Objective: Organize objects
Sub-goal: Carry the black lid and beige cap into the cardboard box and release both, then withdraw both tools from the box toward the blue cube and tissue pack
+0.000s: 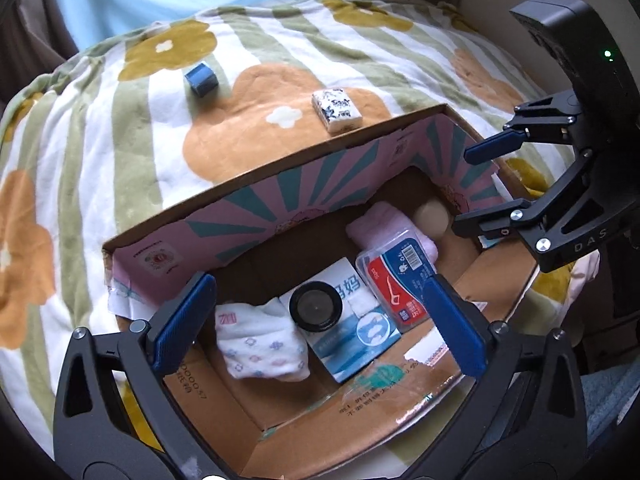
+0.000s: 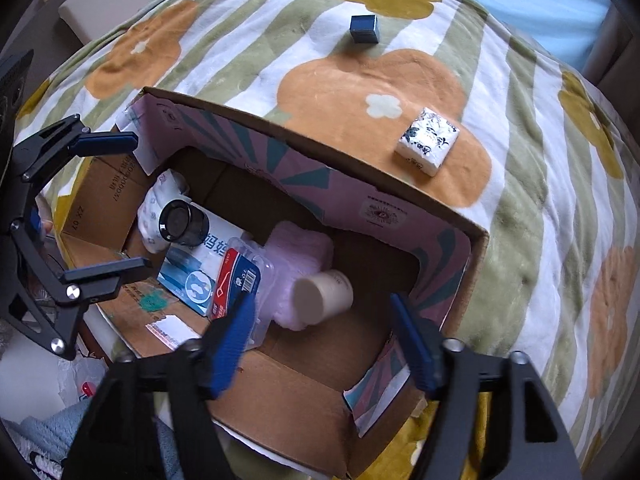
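Both claws, left (image 1: 320, 312) and right (image 2: 324, 340), hang spread apart, seemingly empty, over the cardboard box (image 1: 256, 196).

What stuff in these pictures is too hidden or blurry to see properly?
- Left wrist view: the beige cylinder is half hidden behind the pink folded cloth.
- Both views: small print on the white-and-blue tissue pack is too tiny to read.
- Right wrist view: the right gripper blocks the clear plastic floss-pick box.

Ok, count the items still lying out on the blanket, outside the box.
2. The small blue box sits far out on the blanket; the blue-and-white tissue pack lies just beyond the cardboard box wall. Others may be hidden behind the box or grippers.
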Motion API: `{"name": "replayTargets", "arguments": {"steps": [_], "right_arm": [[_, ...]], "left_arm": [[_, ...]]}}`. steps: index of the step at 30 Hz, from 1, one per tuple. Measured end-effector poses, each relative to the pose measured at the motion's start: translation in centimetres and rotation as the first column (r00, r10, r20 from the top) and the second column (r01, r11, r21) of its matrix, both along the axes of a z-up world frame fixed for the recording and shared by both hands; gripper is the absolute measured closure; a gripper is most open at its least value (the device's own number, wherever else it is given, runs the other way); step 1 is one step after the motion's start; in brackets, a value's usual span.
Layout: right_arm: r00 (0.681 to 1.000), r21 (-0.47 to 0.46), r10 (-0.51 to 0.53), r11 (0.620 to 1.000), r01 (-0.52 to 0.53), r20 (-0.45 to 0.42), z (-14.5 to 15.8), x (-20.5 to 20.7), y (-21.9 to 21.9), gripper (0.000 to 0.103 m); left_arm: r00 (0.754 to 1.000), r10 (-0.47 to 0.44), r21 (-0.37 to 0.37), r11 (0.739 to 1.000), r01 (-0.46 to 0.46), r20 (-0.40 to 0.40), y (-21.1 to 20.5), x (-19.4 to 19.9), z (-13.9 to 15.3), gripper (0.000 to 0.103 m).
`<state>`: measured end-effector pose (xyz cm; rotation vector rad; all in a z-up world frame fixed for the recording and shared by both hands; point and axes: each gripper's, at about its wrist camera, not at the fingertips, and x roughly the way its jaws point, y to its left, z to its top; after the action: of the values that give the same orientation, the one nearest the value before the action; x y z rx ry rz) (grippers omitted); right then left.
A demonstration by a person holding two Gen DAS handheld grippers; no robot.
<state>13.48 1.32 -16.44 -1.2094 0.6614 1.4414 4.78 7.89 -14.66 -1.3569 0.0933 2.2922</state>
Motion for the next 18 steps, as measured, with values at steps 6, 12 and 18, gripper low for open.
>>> {"name": "replayTargets", "arguments": {"steps": [6,12,18], "right_arm": [[0.998,-0.018,-0.044,0.999,0.043,-0.035,-0.20,0.43,-0.42,0.025],[0.996,-0.028,-0.080,0.996,0.080,-0.034,-0.42,0.69,-0.37,0.025],[0.993,-0.035,-0.102,0.994,0.101,-0.053,0.02,0.86,-0.02,0.025]], "left_arm": [[0.999,0.019,0.018,1.000,-0.020,0.028,-0.44,0.01,0.04,0.000],[0.999,0.026,0.036,0.999,-0.027,0.047,-0.78,0.22,-0.06,0.000],[0.999,0.012,0.036,0.999,-0.014,0.049,-0.84,-0.04,0.36,0.000]]}}
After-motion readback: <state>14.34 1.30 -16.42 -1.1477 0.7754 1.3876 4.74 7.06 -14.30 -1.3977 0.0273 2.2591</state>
